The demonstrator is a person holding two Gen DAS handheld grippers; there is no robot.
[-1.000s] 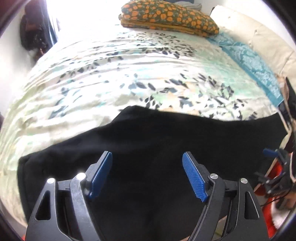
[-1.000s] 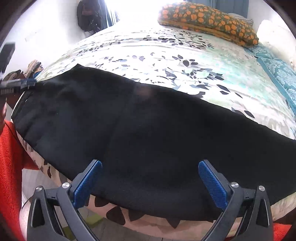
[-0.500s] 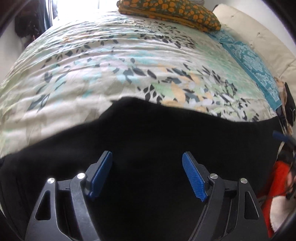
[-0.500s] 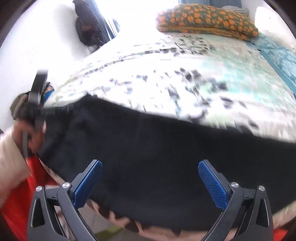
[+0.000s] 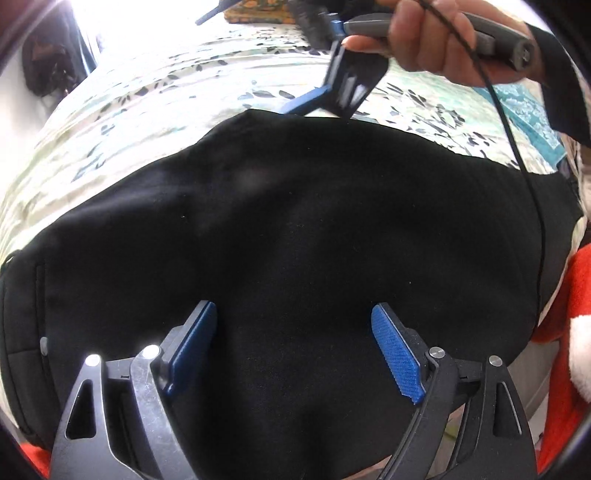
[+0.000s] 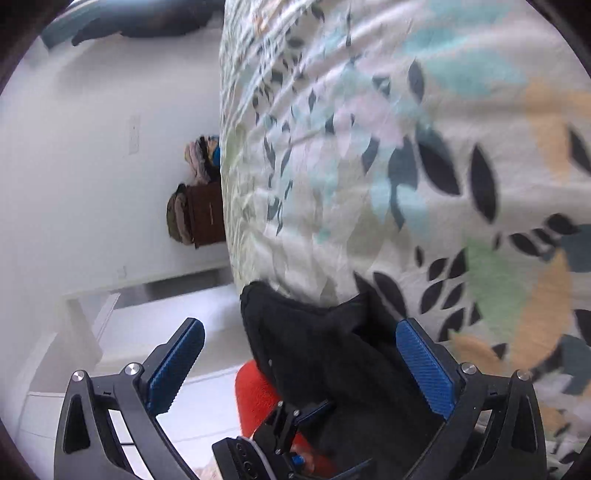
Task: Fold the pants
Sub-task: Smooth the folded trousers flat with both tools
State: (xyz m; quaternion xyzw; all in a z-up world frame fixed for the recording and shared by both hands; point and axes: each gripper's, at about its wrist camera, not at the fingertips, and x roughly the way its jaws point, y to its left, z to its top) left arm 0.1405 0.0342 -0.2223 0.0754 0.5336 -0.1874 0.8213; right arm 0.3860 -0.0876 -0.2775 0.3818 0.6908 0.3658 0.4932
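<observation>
Left claw (image 5: 293, 345): released, jaws wide and just been opening further, nothing between the pads; poised steeply over black pants (image 5: 295, 240), which spread ahead of and beneath it across the near edge of the bed (image 5: 147, 110)
Right claw (image 6: 301, 363): released, jaws wide, no pad pressing on cloth; rolled well over on its side, an end of the pants bunched between and beyond its fingers at the bed's edge; in the left wrist view seen far ahead of the left claw, carried by a hand (image 5: 424, 33), one blue finger (image 5: 303, 103) low over the far edge of the pants, blurred
Cable (image 5: 532, 192): hanging from that hand, across the cloth to the right of the left claw
Red fabric (image 5: 569, 295): right of the left claw, off the bed
Handling, as judgement: close on a single clean edge, not a bunch; lift both ends level; carry one end over onto the other, edges matched; keep the cable clear of the fold; press flat before release
Brands, labels, writing: none legible on pants, bedspread or claws
</observation>
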